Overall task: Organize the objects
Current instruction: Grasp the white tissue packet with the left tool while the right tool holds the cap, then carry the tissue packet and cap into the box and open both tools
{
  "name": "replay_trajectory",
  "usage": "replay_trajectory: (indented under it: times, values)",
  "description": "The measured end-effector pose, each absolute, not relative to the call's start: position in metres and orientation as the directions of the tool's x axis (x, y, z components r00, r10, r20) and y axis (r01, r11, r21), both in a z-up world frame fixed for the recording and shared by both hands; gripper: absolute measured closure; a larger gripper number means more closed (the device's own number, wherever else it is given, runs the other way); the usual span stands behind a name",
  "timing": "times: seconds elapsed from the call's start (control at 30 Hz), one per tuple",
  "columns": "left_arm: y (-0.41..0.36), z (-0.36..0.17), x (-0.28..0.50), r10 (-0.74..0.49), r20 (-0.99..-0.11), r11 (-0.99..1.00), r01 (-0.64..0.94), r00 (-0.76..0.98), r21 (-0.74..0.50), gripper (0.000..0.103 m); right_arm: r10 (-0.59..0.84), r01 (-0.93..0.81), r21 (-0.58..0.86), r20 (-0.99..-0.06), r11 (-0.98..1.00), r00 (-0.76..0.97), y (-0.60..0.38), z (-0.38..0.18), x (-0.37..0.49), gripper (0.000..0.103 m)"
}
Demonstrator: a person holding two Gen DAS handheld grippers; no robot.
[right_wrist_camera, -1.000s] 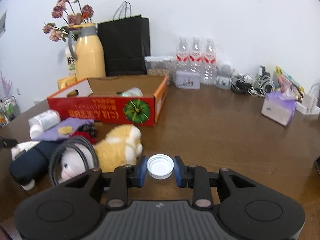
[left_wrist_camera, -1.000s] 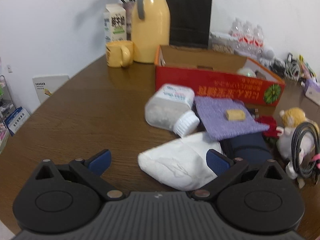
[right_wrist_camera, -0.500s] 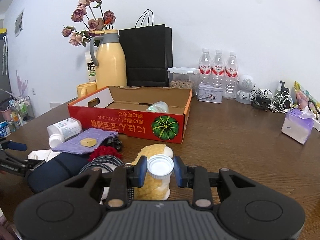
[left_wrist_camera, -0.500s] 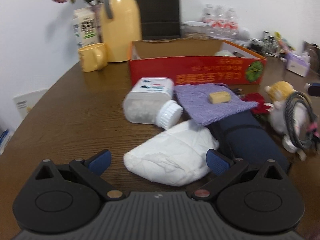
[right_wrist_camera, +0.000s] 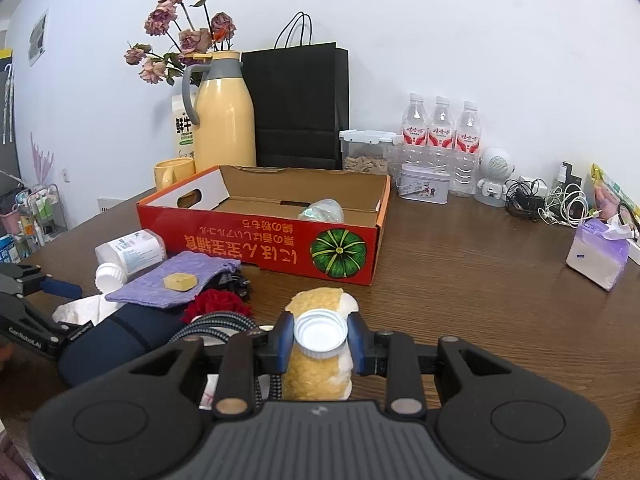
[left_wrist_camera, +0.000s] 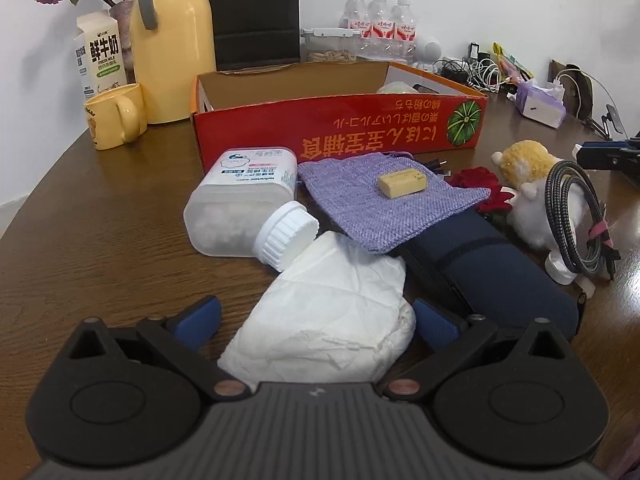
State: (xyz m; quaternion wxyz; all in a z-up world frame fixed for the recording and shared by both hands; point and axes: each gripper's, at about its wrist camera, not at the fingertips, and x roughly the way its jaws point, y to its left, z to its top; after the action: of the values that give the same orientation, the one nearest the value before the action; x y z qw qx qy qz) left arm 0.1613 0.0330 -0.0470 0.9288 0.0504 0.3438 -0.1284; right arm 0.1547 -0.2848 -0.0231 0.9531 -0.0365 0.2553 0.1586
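Observation:
My left gripper [left_wrist_camera: 316,320] is open low over the table, one blue finger on each side of a crumpled white paper packet [left_wrist_camera: 328,312]; the pads do not press on it. Just beyond lie a white plastic bottle [left_wrist_camera: 240,204] on its side, a purple cloth pouch [left_wrist_camera: 380,208] with a yellow block [left_wrist_camera: 402,184] on it, and a navy pouch [left_wrist_camera: 488,276]. My right gripper [right_wrist_camera: 320,338] is shut on a white screw cap [right_wrist_camera: 320,330], held above a yellow and white plush toy [right_wrist_camera: 316,372]. The red cardboard box [right_wrist_camera: 260,236] stands open behind.
A braided cable coil [left_wrist_camera: 580,220] leans on the plush toy. At the back stand a yellow jug [right_wrist_camera: 224,120], a mug [left_wrist_camera: 116,116], a milk carton [left_wrist_camera: 100,56], a black bag [right_wrist_camera: 298,108] and water bottles [right_wrist_camera: 440,132]. A tissue pack [right_wrist_camera: 596,254] and tangled cables [right_wrist_camera: 560,204] lie right.
My left gripper has rolled level and moved in, so the white packet now sits between its fingers. My right gripper has lifted the cap up off the table.

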Motion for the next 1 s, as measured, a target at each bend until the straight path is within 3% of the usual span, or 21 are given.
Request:
replay_trajectory:
  times: [0.17,0.47,0.77,1.0]
  values:
    - [0.032,-0.043,0.148,-0.199,-0.637,0.965,0.263,0.745,0.007,0.02,0.286,-0.324,0.011,-0.499,0.946,0.818,-0.284,-0.023,0.155,0.076]
    - [0.033,-0.037,0.111,-0.17,-0.596,0.981,0.195,0.785,-0.023,0.032,0.296,-0.335,0.01,-0.496,0.942,0.816,-0.277,-0.021,0.152,0.075]
    - [0.038,-0.021,0.099,-0.151,-0.544,0.984,0.176,0.825,-0.008,0.034,0.311,-0.352,0.008,-0.489,0.936,0.815,-0.272,-0.016,0.149,0.076]
    - [0.04,0.016,0.105,-0.137,-0.45,0.987,0.16,0.882,0.012,0.034,0.321,-0.364,0.0,-0.475,0.931,0.82,-0.267,-0.009,0.153,0.075]
